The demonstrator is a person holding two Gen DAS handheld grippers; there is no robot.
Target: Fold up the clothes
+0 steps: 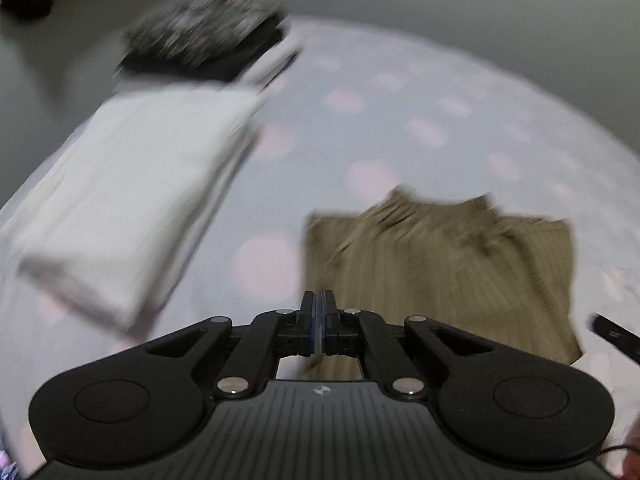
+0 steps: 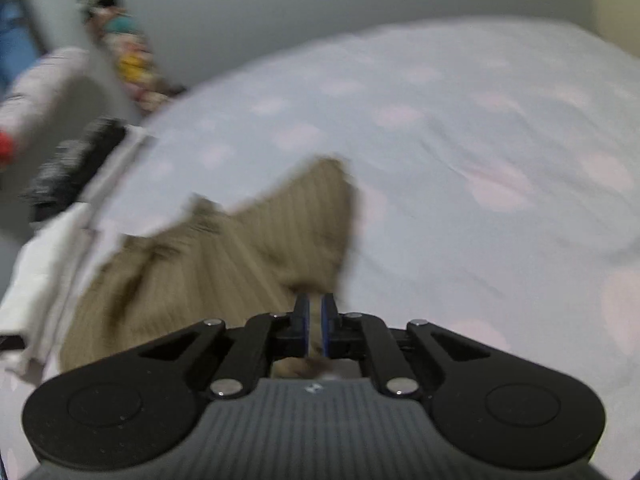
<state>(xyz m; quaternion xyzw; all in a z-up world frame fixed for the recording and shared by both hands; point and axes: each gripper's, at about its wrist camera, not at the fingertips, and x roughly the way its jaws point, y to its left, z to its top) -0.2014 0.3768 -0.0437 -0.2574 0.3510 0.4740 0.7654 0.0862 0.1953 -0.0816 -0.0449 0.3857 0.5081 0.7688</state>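
Nearest your lens in the right wrist view, the right gripper (image 2: 315, 312) is clenched on a fold of the tan ribbed garment (image 2: 224, 264), cloth showing between its blue pads. In the left wrist view the left gripper (image 1: 319, 308) has its pads pressed together with no cloth visible between them; the garment's near edge lies just under it, so I cannot tell whether it pinches anything. The tan garment lies on the bed sheet (image 1: 400, 120) from 12 toward 2 o'clock of the left gripper, already a rough rectangle with a rumpled far edge. Both views are smeared, so you appear to be moving fast. My judgement is that a fold or a tidy-up of this piece is under way; the pictures do not settle which. To do it well, slow down, keep the right grip firm near the corner, carry the cloth low over the sheet so it does not balloon, and line edge to edge before you let go. Watch that the rumpled far edge does not get trapped underneath. Farther out, at 10 o'clock of the left gripper, a folded white garment (image 1: 136, 196) lies flat, well apart from the tan one. Beyond it, at 11 o'clock, sits a dark folded stack (image 1: 204, 36) by the bed's edge.
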